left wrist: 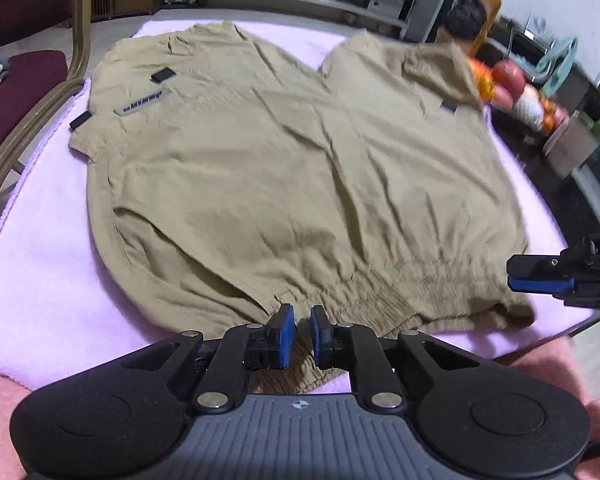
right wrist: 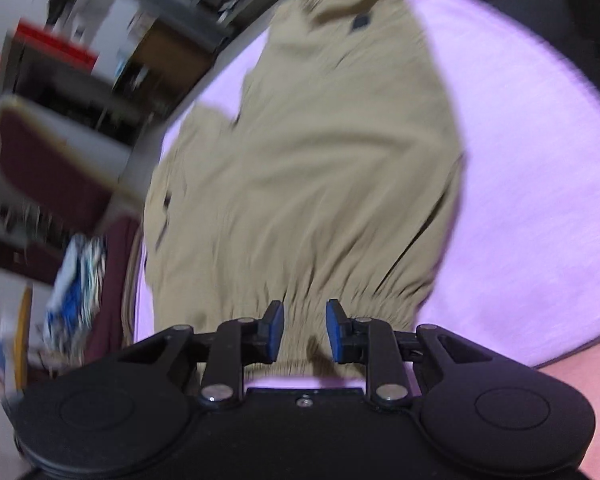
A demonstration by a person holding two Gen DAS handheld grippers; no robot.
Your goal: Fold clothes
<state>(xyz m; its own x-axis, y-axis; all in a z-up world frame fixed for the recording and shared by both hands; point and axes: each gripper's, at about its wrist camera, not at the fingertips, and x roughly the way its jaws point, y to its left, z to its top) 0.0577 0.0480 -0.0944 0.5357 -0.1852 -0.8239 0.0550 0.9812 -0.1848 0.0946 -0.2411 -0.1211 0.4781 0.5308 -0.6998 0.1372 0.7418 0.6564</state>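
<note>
A tan pair of trousers (left wrist: 280, 168) lies spread flat on a pink blanket (left wrist: 40, 280), its two legs reaching away and its gathered waistband (left wrist: 380, 300) nearest me. My left gripper (left wrist: 303, 334) hovers over the waistband's near edge, its blue pads a narrow gap apart with nothing pinched. In the right wrist view the trousers (right wrist: 308, 168) stretch away across the blanket (right wrist: 520, 160). My right gripper (right wrist: 305, 330) stands open over the waistband, cloth showing below the gap. The right gripper (left wrist: 512, 276) also shows side-on at the right edge of the left wrist view.
A chair (left wrist: 16, 92) with a maroon seat stands close on the left of the table. An orange bottle (left wrist: 484, 4) and fruit (left wrist: 508, 80) sit at the far right corner. Shelves fill the background. A forearm (right wrist: 572, 360) shows lower right.
</note>
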